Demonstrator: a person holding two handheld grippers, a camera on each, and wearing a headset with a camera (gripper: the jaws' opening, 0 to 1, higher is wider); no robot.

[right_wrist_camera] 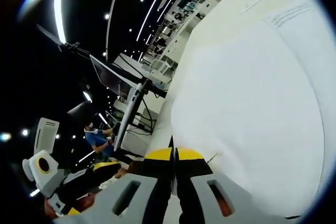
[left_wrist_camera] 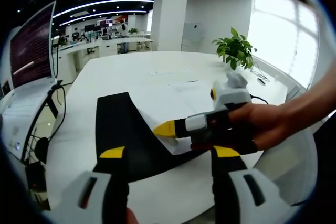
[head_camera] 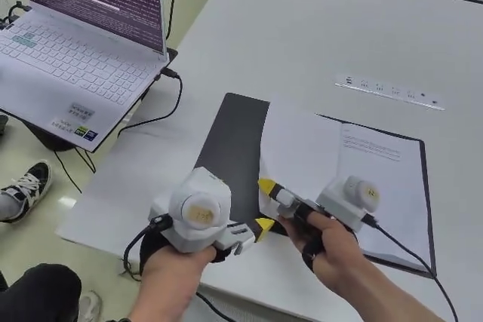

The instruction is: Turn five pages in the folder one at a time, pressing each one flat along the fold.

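An open folder lies on the white table, its black left cover (head_camera: pixel 232 148) bare and a printed right-hand page (head_camera: pixel 385 179) lying flat. One white page (head_camera: pixel 302 148) is lifted at its lower left corner and arches over the fold. My right gripper (head_camera: pixel 268 186) is shut on that corner; in the right gripper view its yellow-tipped jaws (right_wrist_camera: pixel 174 154) meet on the sheet's edge, and the page (right_wrist_camera: pixel 247 103) spreads beyond them. My left gripper (head_camera: pixel 260 228) hovers open at the folder's near edge, just below the right one. The left gripper view looks across the black cover (left_wrist_camera: pixel 121 129), with the right gripper (left_wrist_camera: pixel 165 128) pinching the page (left_wrist_camera: pixel 173 103).
A white laptop (head_camera: pixel 83 43) stands at the far left on a separate surface, with a black cable (head_camera: pixel 162 115) trailing to the table's left edge. A flat white strip (head_camera: pixel 389 92) lies beyond the folder. A shoe (head_camera: pixel 26 186) is on the floor. A potted plant (left_wrist_camera: pixel 234 50) is at the table's far end.
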